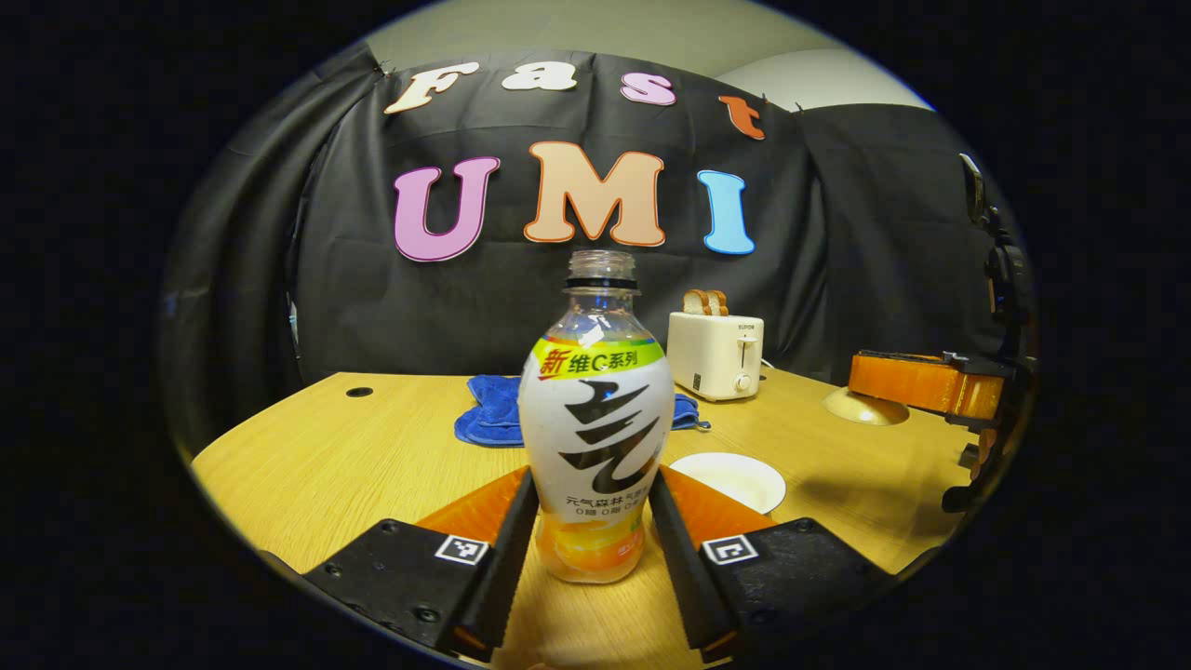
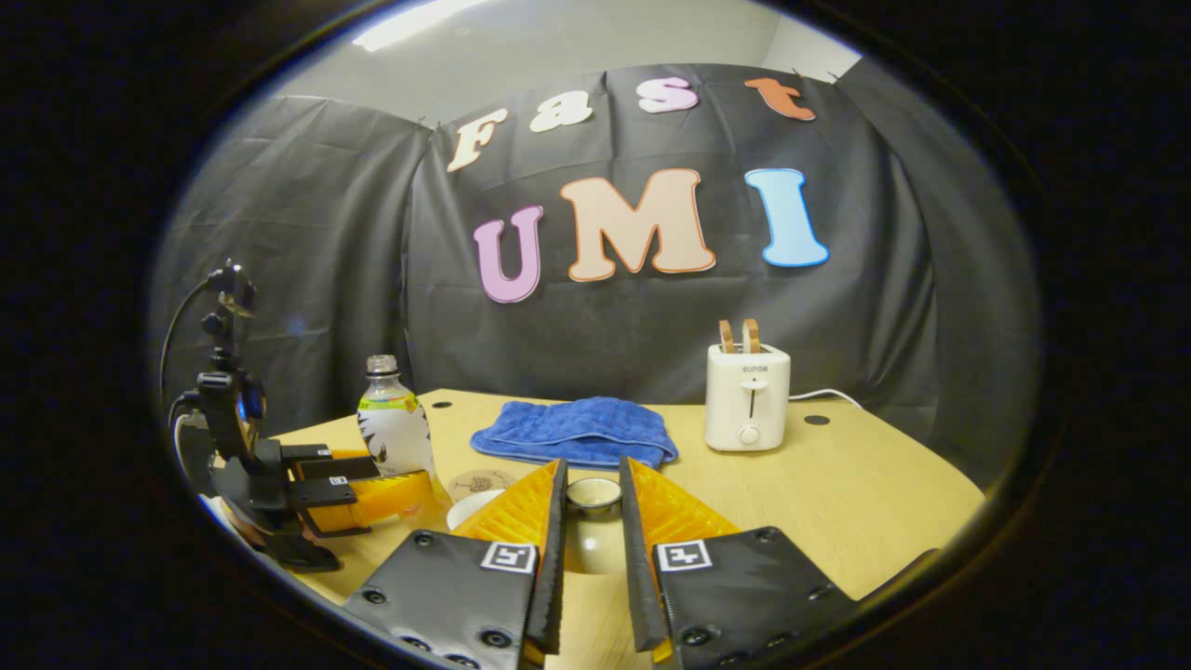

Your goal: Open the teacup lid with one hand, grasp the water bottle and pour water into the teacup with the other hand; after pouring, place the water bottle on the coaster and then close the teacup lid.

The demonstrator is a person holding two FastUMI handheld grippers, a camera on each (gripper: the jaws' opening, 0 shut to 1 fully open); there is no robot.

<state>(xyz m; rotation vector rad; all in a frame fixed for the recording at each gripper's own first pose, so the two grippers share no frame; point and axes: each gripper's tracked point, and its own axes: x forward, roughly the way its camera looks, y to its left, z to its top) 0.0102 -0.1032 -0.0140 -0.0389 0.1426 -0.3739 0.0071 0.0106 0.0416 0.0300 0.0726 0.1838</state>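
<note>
I count one clear plastic water bottle (image 1: 595, 419), uncapped and upright on the wooden table (image 1: 316, 456), orange liquid low inside. My left gripper (image 1: 594, 521) stands around its lower body, both fingers against its sides. My right gripper (image 2: 590, 549) holds the teacup lid (image 2: 594, 495) by its round knob, fingers narrow. One white saucer (image 1: 735, 479) lies just right of the bottle. Far off: one folded blue towel (image 2: 577, 430), one white toaster (image 2: 747, 395) with two bread slices. A round patterned coaster (image 2: 479, 483) sits near the bottle.
</note>
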